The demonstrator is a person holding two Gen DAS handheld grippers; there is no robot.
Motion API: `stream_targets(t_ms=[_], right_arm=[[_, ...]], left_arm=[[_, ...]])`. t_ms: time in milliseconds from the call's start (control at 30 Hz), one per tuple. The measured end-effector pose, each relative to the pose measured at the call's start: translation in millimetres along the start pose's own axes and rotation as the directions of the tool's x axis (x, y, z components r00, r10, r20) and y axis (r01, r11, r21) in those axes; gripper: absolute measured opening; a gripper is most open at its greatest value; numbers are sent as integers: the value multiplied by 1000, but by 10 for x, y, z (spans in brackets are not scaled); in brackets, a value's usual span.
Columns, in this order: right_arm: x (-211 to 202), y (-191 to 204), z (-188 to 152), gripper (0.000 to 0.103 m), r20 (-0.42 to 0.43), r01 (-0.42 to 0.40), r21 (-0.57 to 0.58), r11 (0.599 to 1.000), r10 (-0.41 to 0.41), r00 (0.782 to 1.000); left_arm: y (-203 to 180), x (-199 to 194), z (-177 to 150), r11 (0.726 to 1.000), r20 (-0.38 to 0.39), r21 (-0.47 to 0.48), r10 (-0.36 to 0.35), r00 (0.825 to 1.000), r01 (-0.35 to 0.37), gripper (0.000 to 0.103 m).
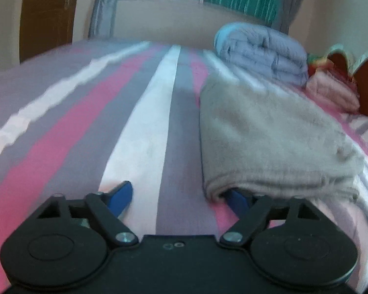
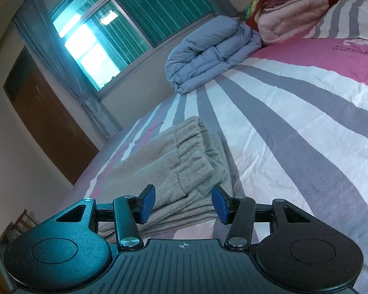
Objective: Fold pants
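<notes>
Fingers of the left gripper (image 1: 181, 196) stand wide apart and hold nothing; its right blue pad is tucked under the near edge of the folded grey fleece pants (image 1: 269, 137), while the other blue pad rests over the bare sheet. The right gripper (image 2: 183, 204) is also well open and empty, and the near folded edge of the pants (image 2: 184, 169) lies between its two blue pads.

The pants lie in a thick bundle on the striped pink, grey and white bedsheet (image 1: 139, 132), with the gathered waistband on top in the right wrist view. I judge that most of the folding is done and the step in hand is a last fold or tidying of the bundle. The next move probably calls for both grippers to close on the near edge together and lift it evenly, because the thick fleece can slip or open.

Beyond the pants sit a rolled blue-grey quilt (image 1: 262, 54) and, beside it, a folded pale pink blanket (image 1: 331, 90). Both are well apart from the pants, so nothing blocks the way.
</notes>
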State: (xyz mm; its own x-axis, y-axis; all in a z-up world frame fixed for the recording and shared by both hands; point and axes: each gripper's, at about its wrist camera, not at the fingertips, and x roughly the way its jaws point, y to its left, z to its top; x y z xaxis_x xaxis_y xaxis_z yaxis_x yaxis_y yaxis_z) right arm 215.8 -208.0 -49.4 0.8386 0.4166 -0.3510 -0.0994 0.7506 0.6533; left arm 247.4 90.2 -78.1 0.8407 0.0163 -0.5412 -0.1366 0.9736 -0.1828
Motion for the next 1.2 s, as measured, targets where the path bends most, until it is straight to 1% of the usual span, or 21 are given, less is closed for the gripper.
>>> stream_targets(t_ms=[33, 67, 167, 300, 400, 533, 567, 633, 667, 733, 767, 800, 833, 867, 900, 933, 967, 1033, 1067, 1100, 1200], right_arm=[[16, 8, -2, 51, -2, 1, 0, 1000, -1, 1000], [32, 16, -3, 51, -4, 1, -1, 1000, -1, 1000], [106, 13, 15, 51, -19, -31, 19, 999, 31, 999], [321, -48, 71, 51, -27, -80, 117, 990, 83, 996], [549, -149, 54, 51, -87, -67, 227, 972, 89, 992], [668, -246, 69, 51, -56, -59, 313, 948, 81, 995], [707, -276, 74, 51, -60, -32, 322, 946, 55, 997], [801, -339, 71, 51, -78, -23, 343, 939, 53, 996], [799, -352, 89, 42, -78, -26, 344, 939, 56, 995], [650, -287, 140, 37, -8, -104, 321, 941, 112, 994], [545, -257, 167, 28, 35, -147, 312, 939, 143, 989], [475, -246, 171, 27, 55, -166, 304, 938, 156, 986], [482, -263, 145, 27, 32, -123, 298, 947, 119, 992], [553, -314, 110, 28, -29, -43, 301, 953, 54, 998], [643, -396, 71, 28, -95, 12, 322, 947, 20, 995], [632, -472, 59, 29, -84, -14, 368, 930, 48, 995], [567, -469, 91, 29, -58, -29, 368, 929, 54, 997], [364, -395, 128, 35, 10, -38, 315, 948, 36, 999], [315, -396, 125, 40, 21, -66, 318, 946, 63, 998], [304, -414, 120, 41, 15, -93, 330, 939, 93, 996], [395, -434, 119, 41, -11, -92, 342, 935, 101, 995]], left_arm=[[53, -5, -21, 999, 22, -41, -2, 1000, 3, 72], [97, 31, -35, 998, 3, -70, 5, 1000, -5, 73], [114, 31, -38, 998, 6, -69, -3, 1000, 3, 74], [198, 54, -46, 994, 3, -103, -31, 1000, 32, 77], [201, 52, -49, 994, 3, -108, -34, 999, 34, 78], [213, 65, -50, 994, -1, -104, -37, 999, 36, 79], [214, 64, -50, 994, -1, -102, -36, 999, 36, 79], [215, 56, -45, 994, 2, -101, -32, 999, 33, 79], [219, 41, -46, 994, 10, -105, -25, 1000, 26, 79], [235, 22, -57, 993, 17, -116, -15, 1000, 17, 80], [243, 27, -60, 992, 16, -122, -20, 1000, 22, 81], [236, 35, -61, 993, 13, -119, -21, 1000, 22, 82], [217, 41, -62, 994, 10, -110, -17, 1000, 18, 83], [205, 45, -60, 994, 8, -107, -12, 1000, 12, 83], [206, 46, -58, 994, 7, -109, -11, 1000, 12, 83], [209, 42, -58, 994, 7, -111, -10, 1000, 11, 83], [212, 41, -62, 994, 7, -109, -9, 1000, 9, 83], [202, 41, -66, 995, 6, -102, -7, 1000, 8, 83], [199, 40, -64, 995, 5, -101, -7, 1000, 7, 83], [201, 41, -59, 995, 4, -101, -6, 1000, 7, 83], [183, 37, -63, 995, 2, -98, -3, 1000, 3, 83]])
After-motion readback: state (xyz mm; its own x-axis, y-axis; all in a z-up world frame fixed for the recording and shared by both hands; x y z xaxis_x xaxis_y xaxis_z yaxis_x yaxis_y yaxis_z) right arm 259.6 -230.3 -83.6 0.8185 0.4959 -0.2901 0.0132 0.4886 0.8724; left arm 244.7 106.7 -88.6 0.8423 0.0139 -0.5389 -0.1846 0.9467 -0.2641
